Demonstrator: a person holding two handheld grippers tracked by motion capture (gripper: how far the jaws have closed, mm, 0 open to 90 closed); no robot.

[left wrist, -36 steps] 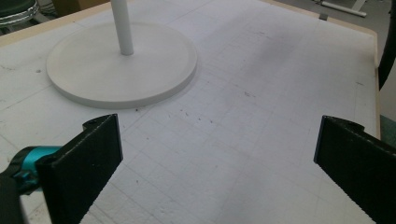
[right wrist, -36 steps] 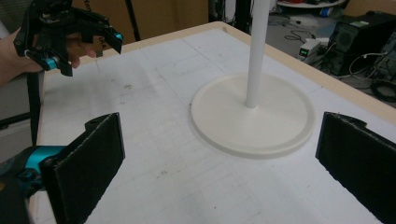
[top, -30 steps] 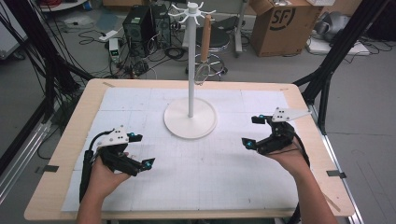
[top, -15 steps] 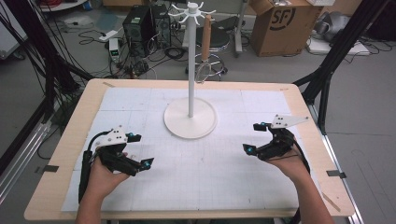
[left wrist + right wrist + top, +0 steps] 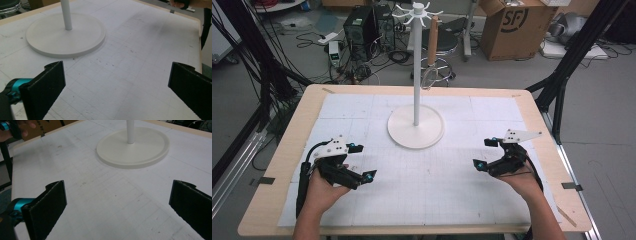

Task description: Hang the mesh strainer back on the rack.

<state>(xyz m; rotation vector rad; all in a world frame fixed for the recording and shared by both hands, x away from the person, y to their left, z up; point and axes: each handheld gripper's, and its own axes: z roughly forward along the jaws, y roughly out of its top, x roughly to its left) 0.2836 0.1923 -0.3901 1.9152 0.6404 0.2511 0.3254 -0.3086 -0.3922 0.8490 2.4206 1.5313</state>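
Two grippers, left gripper [image 5: 361, 161] and right gripper [image 5: 485, 152], gaping wide, holding nothing, low in frame. Between them, upper centre: white stand [image 5: 416, 125], likely rigid, bottom-heavy, smooth; best gripped at the thin pole [image 5: 416, 75].

Illumination is even and diffuse, from overhead – the white gridded paper mat [image 5: 432, 175] reads bright without blown highlights. Shadows are soft and short: a faint one lies beneath the round white disc base of the stand [image 5: 416, 126], visible also along the rim of that base in the left gripper view. The high view is slightly soft, with coarse compression and mild bending of straight edges toward the frame borders. In both gripper views the black ribbed jaws at the bottom are somewhat blurred – the mat's grid lines beyond are sharper. No glare is visible.
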